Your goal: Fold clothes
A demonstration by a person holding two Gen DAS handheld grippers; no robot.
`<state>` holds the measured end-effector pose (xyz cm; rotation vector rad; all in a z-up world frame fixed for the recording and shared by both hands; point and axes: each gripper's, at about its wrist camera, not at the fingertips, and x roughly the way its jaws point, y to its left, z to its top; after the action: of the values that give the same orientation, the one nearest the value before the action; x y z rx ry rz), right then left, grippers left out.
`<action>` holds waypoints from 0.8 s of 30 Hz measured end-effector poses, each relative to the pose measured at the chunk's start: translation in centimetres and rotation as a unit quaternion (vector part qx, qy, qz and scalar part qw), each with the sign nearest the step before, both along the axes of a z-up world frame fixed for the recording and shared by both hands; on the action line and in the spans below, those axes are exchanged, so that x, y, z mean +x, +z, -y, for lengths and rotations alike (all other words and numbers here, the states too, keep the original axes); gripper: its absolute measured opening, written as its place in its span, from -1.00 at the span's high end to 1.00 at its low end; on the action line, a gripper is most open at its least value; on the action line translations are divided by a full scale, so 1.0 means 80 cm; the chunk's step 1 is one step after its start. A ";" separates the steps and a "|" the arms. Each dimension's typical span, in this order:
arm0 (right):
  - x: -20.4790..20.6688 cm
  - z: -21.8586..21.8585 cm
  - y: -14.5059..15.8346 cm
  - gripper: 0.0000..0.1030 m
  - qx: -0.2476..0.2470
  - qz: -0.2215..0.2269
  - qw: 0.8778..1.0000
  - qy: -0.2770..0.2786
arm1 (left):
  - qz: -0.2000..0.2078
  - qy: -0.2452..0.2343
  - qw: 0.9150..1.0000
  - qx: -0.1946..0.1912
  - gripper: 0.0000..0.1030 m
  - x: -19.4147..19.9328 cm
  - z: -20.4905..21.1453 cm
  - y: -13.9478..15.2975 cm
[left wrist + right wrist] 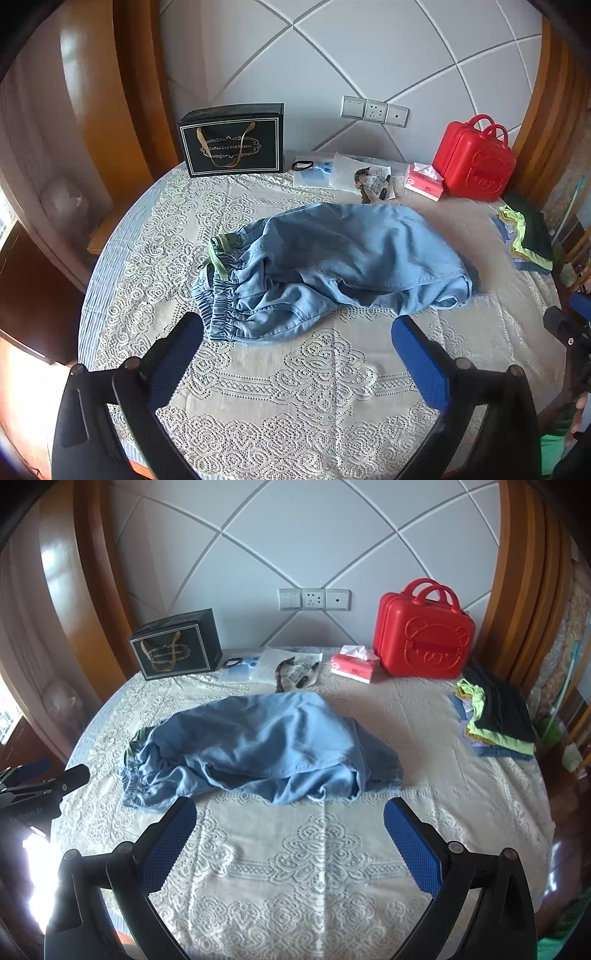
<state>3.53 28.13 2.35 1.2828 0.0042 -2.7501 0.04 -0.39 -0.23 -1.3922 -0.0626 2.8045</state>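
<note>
Textured blue pads lined both grippers' spread, empty fingers (421, 362) above the lace-covered table (332, 387); rumpled soft blue shorts (332, 266) lay beyond.

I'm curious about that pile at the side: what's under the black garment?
Under the black garment lie folded clothes: lime green edges, then purple and blue layers at the bottom, on the lace tablecloth. Only their edges show; how many there are is covered.
</note>
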 end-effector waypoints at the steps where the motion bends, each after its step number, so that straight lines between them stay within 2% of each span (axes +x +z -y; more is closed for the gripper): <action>1: 0.000 0.000 0.000 -1.00 0.000 0.000 1.000 0.000 | 0.000 0.001 1.000 0.001 -1.00 0.000 0.001 -0.001; 24: -0.010 -0.002 -0.003 -1.00 0.003 0.007 1.000 -0.009 | 0.007 0.001 1.000 0.006 -1.00 -0.007 0.001 -0.004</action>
<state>2.76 28.29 2.11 1.3095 0.0012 -2.7585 -0.55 -0.47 -0.57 -1.4097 -0.0808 2.7909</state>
